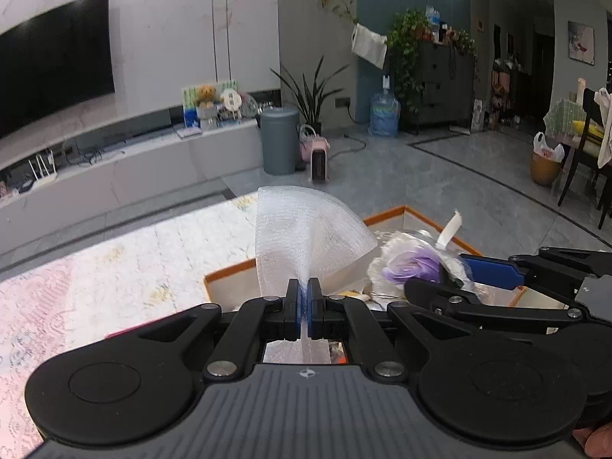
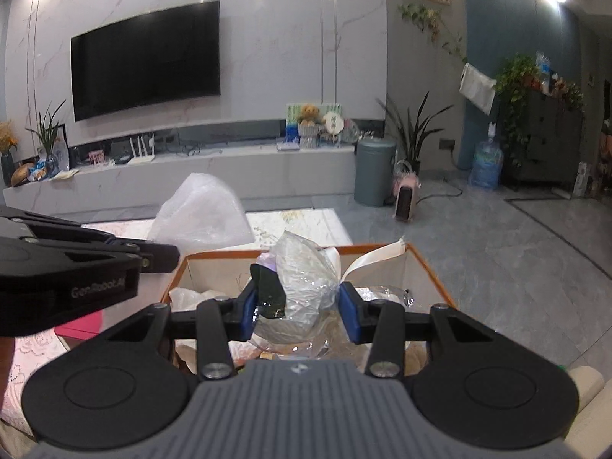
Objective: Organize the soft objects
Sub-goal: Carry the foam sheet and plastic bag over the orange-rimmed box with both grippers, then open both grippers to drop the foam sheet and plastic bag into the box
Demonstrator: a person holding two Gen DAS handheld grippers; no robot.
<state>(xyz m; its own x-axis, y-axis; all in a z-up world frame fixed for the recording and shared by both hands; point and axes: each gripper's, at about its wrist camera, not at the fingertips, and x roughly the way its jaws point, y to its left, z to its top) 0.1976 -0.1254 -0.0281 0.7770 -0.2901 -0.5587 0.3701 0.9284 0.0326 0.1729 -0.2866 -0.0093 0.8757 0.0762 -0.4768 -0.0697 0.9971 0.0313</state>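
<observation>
A pale patterned rug with a woven, faded print spreads under everything. On it, at about one o'clock from the left gripper, stands a square fabric box with cream walls and an orange-trimmed rim, holding crinkled plastic and other soft bits. The left gripper has its blue pads pressed together, pinching a sheet of white foam mesh that fans up towards twelve o'clock in a netted, translucent curve above the box's near-left corner. The right gripper, partly spread, clamps a crumpled clear-plastic bundle over the box; the bundle wraps a purple flower-like lump and trails a cream ribbon towards two o'clock.
</observation>
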